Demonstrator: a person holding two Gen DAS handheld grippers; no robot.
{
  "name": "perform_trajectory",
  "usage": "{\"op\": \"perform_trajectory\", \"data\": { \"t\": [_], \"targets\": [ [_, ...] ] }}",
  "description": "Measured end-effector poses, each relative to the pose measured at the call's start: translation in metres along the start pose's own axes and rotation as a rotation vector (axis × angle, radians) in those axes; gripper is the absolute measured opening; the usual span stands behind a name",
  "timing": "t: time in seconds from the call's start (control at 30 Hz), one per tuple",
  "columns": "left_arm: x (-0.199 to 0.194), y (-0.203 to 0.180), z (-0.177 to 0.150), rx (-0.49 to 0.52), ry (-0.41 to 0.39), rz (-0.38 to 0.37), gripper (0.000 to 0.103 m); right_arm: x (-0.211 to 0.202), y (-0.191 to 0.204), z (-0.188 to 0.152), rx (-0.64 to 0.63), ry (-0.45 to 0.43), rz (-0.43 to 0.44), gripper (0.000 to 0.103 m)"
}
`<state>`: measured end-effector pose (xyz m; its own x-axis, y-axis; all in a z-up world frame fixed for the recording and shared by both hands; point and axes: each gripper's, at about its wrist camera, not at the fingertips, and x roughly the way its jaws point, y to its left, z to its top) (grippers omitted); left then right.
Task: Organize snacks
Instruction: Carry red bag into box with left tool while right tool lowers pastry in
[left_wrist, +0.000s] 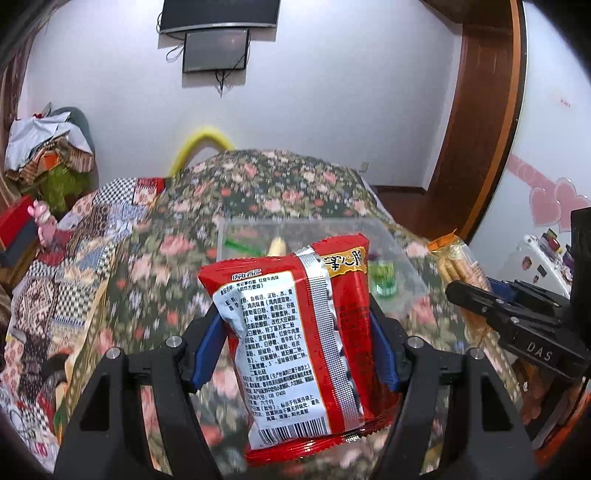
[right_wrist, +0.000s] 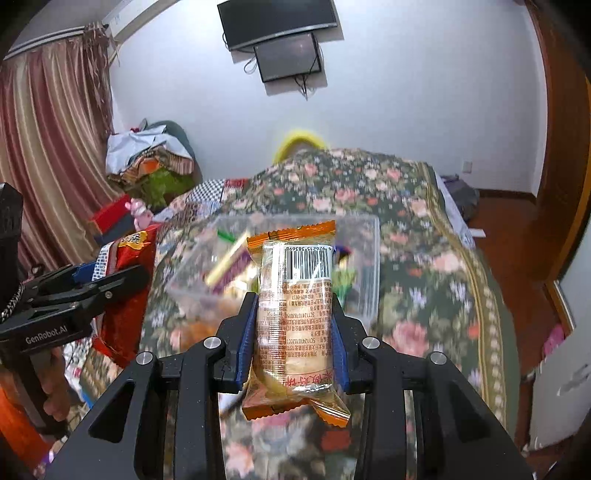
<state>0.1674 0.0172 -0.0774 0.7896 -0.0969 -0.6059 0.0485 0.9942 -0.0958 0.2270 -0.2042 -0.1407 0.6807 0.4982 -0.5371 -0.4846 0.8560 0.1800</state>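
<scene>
Packets fill both grippers. The left gripper (left_wrist: 295, 332) has its blue fingers (left_wrist: 208, 350) closed on the flanks of a red snack bag (left_wrist: 295, 332) — light, puffy, slick foil that would likely crush or slip if squeezed hard, so mid-body is the sensible hold. Its long axis runs from 6 toward 12 o'clock, top seam leaning to 1. The right gripper (right_wrist: 293, 332) pinches an orange-edged biscuit pack (right_wrist: 295, 314) at its waist — stiffer, probably brittle inside — long axis 6 to 12, barcode end away. Ahead at 12 o'clock, the clear plastic bin (right_wrist: 373, 266) sits on the floral bedspread (right_wrist: 424, 258).
</scene>
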Motion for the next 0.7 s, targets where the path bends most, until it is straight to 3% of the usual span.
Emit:
{"op": "perform_trajectory", "data": {
  "t": [0.2, 0.47, 0.7],
  "targets": [
    [0.027, -0.003, 0.038, 0.016, -0.020, -0.017, 0.069, 0.020, -0.005, 0.024, 0.005, -0.024, -0.015, 0.032],
    [0.081, -0.007, 0.072, 0.040, 0.004, -0.026, 0.069, 0.059, -0.021, 0.036, 0.024, 0.021, -0.046, 0.032],
    [0.130, -0.010, 0.084, 0.022, 0.055, -0.003, 0.069, 0.087, -0.037, 0.040, 0.053, 0.061, -0.066, 0.032]
  ]
}}
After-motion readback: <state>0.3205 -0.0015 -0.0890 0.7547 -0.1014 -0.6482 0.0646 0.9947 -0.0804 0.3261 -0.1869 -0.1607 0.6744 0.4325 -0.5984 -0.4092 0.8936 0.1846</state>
